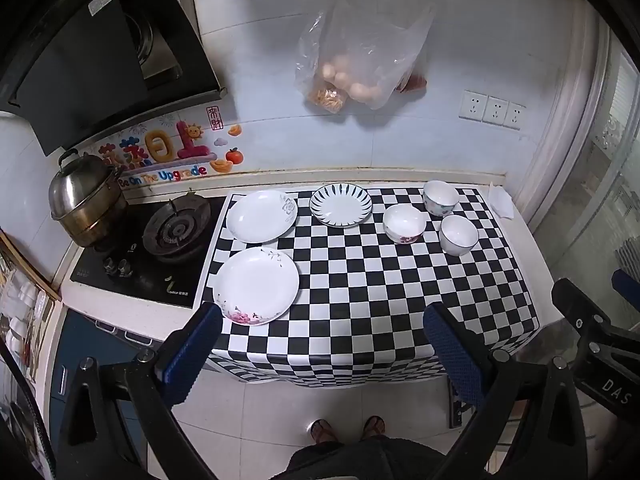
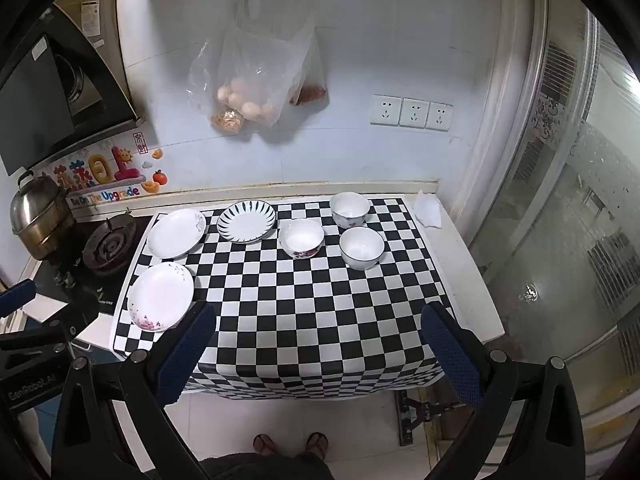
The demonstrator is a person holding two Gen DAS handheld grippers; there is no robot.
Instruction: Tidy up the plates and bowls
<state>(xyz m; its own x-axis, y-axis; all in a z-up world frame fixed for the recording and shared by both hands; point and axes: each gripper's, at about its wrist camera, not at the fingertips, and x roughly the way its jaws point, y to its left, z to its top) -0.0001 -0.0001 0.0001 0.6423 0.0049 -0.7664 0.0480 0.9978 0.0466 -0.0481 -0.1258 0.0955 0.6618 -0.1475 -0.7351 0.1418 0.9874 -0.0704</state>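
Note:
Three plates lie on the checkered cloth point(image 1: 360, 300): a pink-flower plate point(image 1: 256, 285) at front left, a white plate point(image 1: 261, 216) behind it, and a blue-striped plate point(image 1: 341, 205) at the back middle. Three bowls stand at the right: a flower-patterned bowl point(image 1: 404, 223), a back bowl point(image 1: 441, 197) and a blue-rimmed bowl point(image 1: 458, 234). The right wrist view shows the same plates point(image 2: 161, 296) point(image 2: 176, 233) point(image 2: 247, 221) and bowls point(image 2: 301, 238) point(image 2: 349, 209) point(image 2: 361, 248). My left gripper point(image 1: 322, 316) and right gripper point(image 2: 318, 316) are open, empty, held high in front of the counter.
A gas stove point(image 1: 176, 229) with a steel pot point(image 1: 86, 200) sits left of the cloth. A plastic bag of eggs point(image 1: 356, 64) hangs on the wall. Wall sockets point(image 1: 494, 110) are at the right. A crumpled paper point(image 1: 502, 200) lies at the counter's back right corner.

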